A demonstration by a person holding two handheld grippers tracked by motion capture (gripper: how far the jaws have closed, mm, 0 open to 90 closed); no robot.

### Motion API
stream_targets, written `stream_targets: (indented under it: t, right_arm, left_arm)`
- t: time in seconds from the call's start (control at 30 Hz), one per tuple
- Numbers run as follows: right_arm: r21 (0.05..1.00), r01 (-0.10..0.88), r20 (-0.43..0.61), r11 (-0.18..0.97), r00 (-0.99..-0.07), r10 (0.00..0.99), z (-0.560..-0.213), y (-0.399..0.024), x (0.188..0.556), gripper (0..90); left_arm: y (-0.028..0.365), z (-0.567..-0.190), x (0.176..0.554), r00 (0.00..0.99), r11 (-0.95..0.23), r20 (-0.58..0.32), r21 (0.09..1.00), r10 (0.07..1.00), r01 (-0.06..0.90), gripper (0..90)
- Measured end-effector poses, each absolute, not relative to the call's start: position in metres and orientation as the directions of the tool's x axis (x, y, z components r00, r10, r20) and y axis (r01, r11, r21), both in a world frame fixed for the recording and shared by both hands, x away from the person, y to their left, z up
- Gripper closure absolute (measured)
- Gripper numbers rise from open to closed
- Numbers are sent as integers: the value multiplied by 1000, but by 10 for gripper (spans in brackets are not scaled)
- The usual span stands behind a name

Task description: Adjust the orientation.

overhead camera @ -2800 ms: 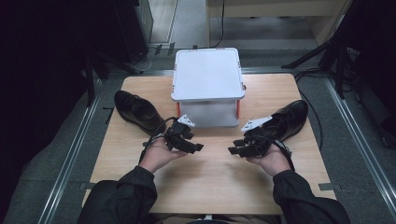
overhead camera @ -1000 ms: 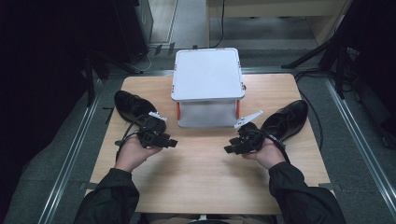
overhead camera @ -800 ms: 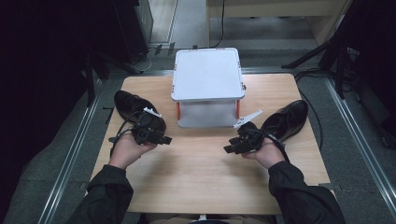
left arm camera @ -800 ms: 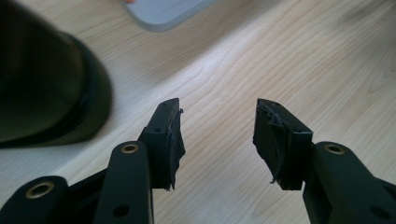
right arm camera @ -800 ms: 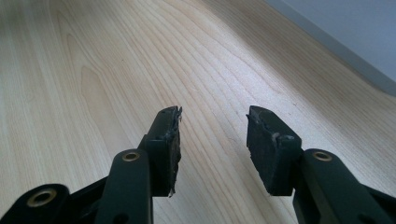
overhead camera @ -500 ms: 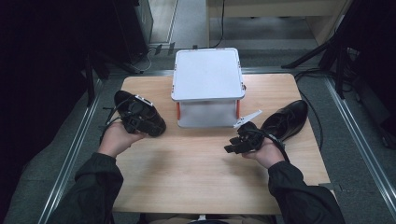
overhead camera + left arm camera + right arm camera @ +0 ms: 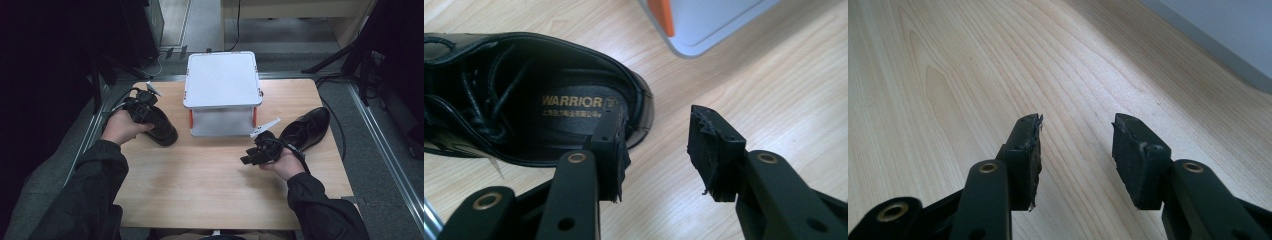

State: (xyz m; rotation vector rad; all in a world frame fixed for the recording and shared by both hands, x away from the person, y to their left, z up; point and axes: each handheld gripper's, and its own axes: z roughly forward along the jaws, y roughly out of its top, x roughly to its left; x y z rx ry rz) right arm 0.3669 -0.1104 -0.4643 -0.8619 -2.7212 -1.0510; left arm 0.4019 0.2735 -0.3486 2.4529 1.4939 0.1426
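1. Left gripper view: black shoe (image 7: 524, 100) on its sole at the table's (image 7: 200, 190) left edge, heel opening upward.
2. Left gripper (image 7: 656, 150): jaws apart, just closing further, straddling the heel rim, one pad inside; not yet pressing.
3. Right gripper (image 7: 1075, 155): jaws apart, nothing between.
4. White box (image 7: 222, 82) beside the shoe.

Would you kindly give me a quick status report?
Left gripper closing, open at left shoe heel rim. Right gripper open, empty. Box beside.
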Motion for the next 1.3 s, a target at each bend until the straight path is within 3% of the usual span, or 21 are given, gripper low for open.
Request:
stream_targets:
  t: [0.8,1.3]
  right_arm:
    - [576,559,274,596,-819,504,-466,-117,364,553]
    - [566,560,272,604,-819,505,-468,-119,361,552]
  left_arm:
    - [262,-388,437,440,-424,-80,161,894,891,737]
    - [292,-379,407,487,-475,-131,115,863,872,764]
